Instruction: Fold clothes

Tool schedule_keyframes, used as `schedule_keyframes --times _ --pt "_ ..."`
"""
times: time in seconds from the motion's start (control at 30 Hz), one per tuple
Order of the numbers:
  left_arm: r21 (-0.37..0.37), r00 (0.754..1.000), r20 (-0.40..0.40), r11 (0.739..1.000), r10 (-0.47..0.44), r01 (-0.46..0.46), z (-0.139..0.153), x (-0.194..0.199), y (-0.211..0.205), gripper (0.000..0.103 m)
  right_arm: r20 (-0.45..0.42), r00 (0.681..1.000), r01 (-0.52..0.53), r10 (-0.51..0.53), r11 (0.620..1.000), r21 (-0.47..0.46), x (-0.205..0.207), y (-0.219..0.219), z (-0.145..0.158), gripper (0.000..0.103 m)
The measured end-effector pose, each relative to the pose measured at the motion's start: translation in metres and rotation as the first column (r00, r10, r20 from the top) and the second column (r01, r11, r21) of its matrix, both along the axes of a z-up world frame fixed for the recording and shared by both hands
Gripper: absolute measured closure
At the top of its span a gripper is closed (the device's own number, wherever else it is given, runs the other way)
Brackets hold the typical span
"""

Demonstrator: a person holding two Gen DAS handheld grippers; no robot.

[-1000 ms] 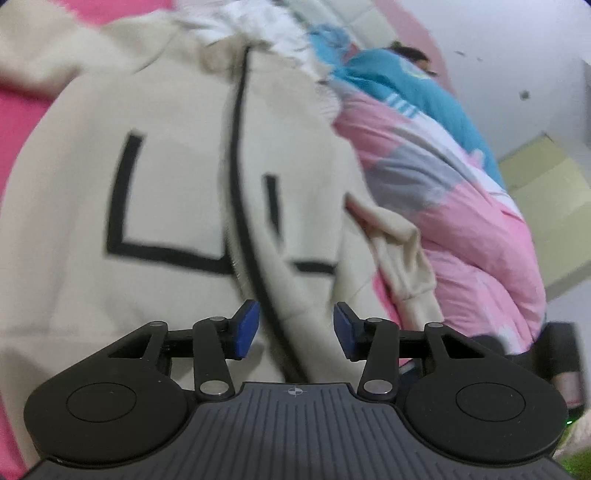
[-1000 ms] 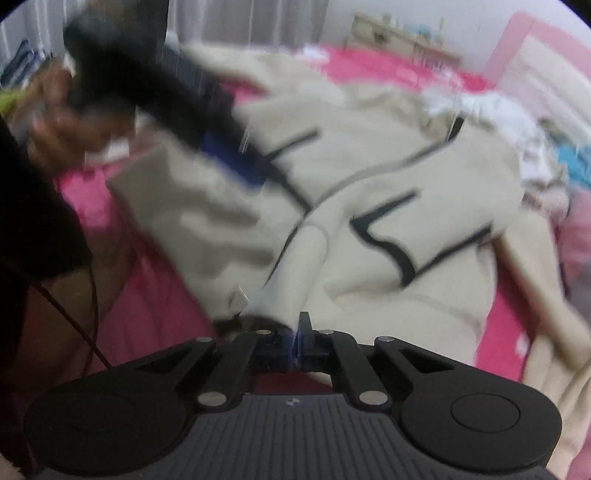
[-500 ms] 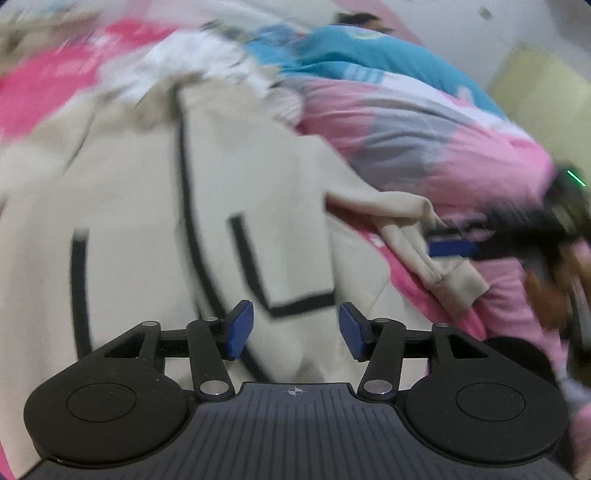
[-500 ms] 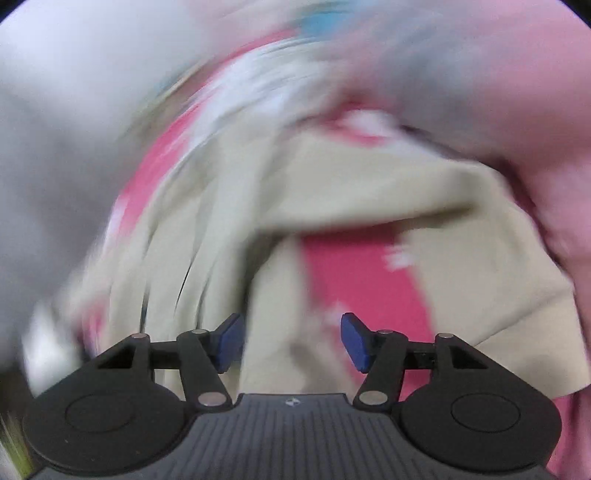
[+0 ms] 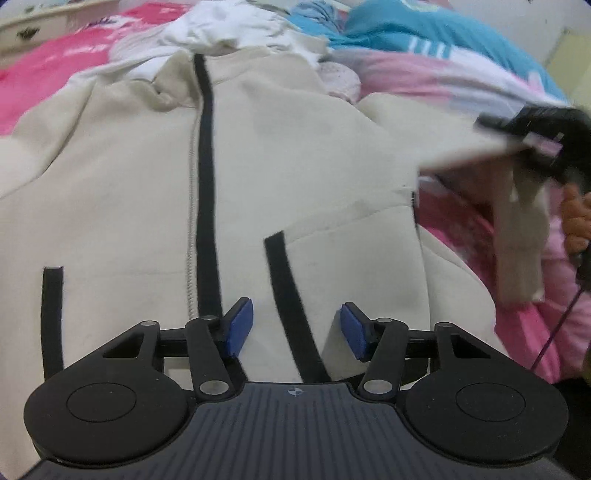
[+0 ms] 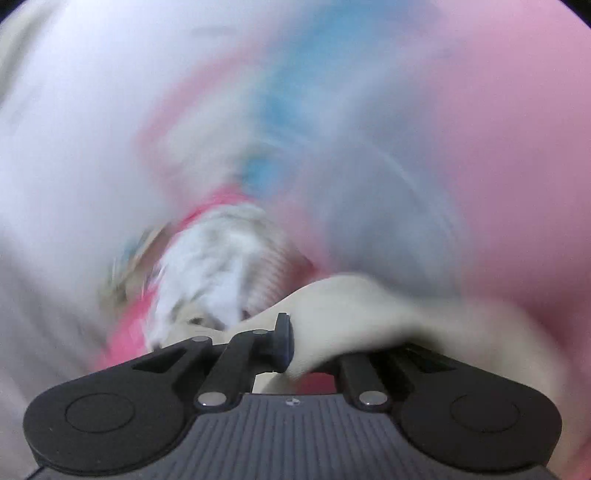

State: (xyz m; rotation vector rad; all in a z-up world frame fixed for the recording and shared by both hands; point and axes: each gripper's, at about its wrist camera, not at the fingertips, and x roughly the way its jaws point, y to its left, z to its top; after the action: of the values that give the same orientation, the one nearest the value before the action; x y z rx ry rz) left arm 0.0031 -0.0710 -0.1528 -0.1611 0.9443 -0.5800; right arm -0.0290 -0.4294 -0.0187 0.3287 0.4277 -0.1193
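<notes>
A cream zip jacket [image 5: 295, 177] with black trim lies spread front-up on the pink bed. My left gripper [image 5: 293, 330] is open and empty, low over the jacket's lower front beside the zip. My right gripper [image 5: 532, 144] shows at the right of the left wrist view, shut on the jacket's sleeve [image 5: 517, 236], which hangs lifted off the bed. In the right wrist view the gripper [image 6: 295, 343] pinches cream sleeve cloth [image 6: 354, 310]; its right finger is hidden under the cloth. The rest of that view is motion-blurred.
A pink, blue and white quilt [image 5: 436, 62] is heaped along the far right of the bed. White clothes [image 5: 221, 29] lie beyond the jacket's collar. Pink bedsheet [image 5: 48, 62] shows at the left, with a dresser [image 5: 37, 26] behind.
My right gripper opened, swung to the jacket's right sleeve, shut on it and lifted it. My left gripper stayed open and shifted over the jacket's lower front.
</notes>
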Motion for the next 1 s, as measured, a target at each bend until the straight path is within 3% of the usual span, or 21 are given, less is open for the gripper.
schedule_keyframes --times 0.07,0.17,0.3,0.37,0.47,0.53,0.63,0.67,0.73,0.8,0.9,1.0 --pt "0.003 1.0 -0.002 1.0 -0.007 0.007 -0.001 0.0 0.001 0.051 0.02 0.998 -0.052 0.057 0.979 -0.199 0.013 0.01 0.036 0.097" --pt "0.029 0.999 0.02 0.999 -0.027 0.027 0.0 -0.003 -0.001 0.051 0.004 0.999 -0.049 0.054 0.93 -0.364 0.037 -0.001 0.073 0.098" --pt "0.064 0.997 0.056 0.996 -0.059 0.055 0.0 -0.005 -0.007 0.051 -0.074 0.997 -0.029 -0.005 0.891 -0.453 0.069 -0.019 0.08 0.098" --pt "0.085 0.995 0.068 0.994 -0.076 0.07 -0.002 -0.005 -0.01 0.051 -0.197 0.979 -0.046 -0.052 0.884 -0.465 0.093 -0.029 0.056 0.094" --pt "0.115 0.991 0.094 0.99 -0.097 0.086 -0.002 -0.01 -0.012 0.051 -0.346 0.935 -0.08 -0.071 0.911 -0.404 0.105 -0.046 0.022 0.089" --pt "0.127 0.989 0.104 0.988 -0.104 0.091 -0.003 -0.011 -0.014 0.051 -0.389 0.92 -0.105 -0.044 0.929 -0.355 0.103 -0.05 0.027 0.087" --pt "0.133 0.989 0.106 0.987 -0.106 0.092 -0.002 -0.009 -0.015 0.05 -0.483 0.876 -0.173 0.016 0.944 -0.282 0.102 -0.053 0.046 0.065" --pt "0.132 0.989 0.104 0.987 -0.105 0.09 -0.002 -0.009 -0.016 0.05 -0.524 0.851 -0.199 0.029 0.941 -0.272 0.098 -0.05 0.052 0.054" --pt "0.134 0.99 0.101 0.987 -0.103 0.089 -0.002 -0.005 -0.02 0.05 -0.6 0.799 -0.254 0.043 0.928 -0.272 0.087 -0.04 0.06 0.05" --pt "0.138 0.99 0.101 0.987 -0.101 0.087 -0.001 -0.003 -0.022 0.05 -0.642 0.765 -0.297 0.04 0.907 -0.298 0.074 -0.029 0.065 0.039" --pt "0.148 0.989 0.106 0.985 -0.102 0.086 0.0 -0.007 -0.023 0.05 -0.636 0.771 -0.31 0.039 0.895 -0.321 0.037 -0.015 0.076 0.022" --pt "0.157 0.988 0.111 0.984 -0.104 0.086 -0.001 -0.006 -0.025 0.05 -0.6 0.792 -0.302 0.109 0.925 -0.231 -0.005 -0.005 0.085 0.022"
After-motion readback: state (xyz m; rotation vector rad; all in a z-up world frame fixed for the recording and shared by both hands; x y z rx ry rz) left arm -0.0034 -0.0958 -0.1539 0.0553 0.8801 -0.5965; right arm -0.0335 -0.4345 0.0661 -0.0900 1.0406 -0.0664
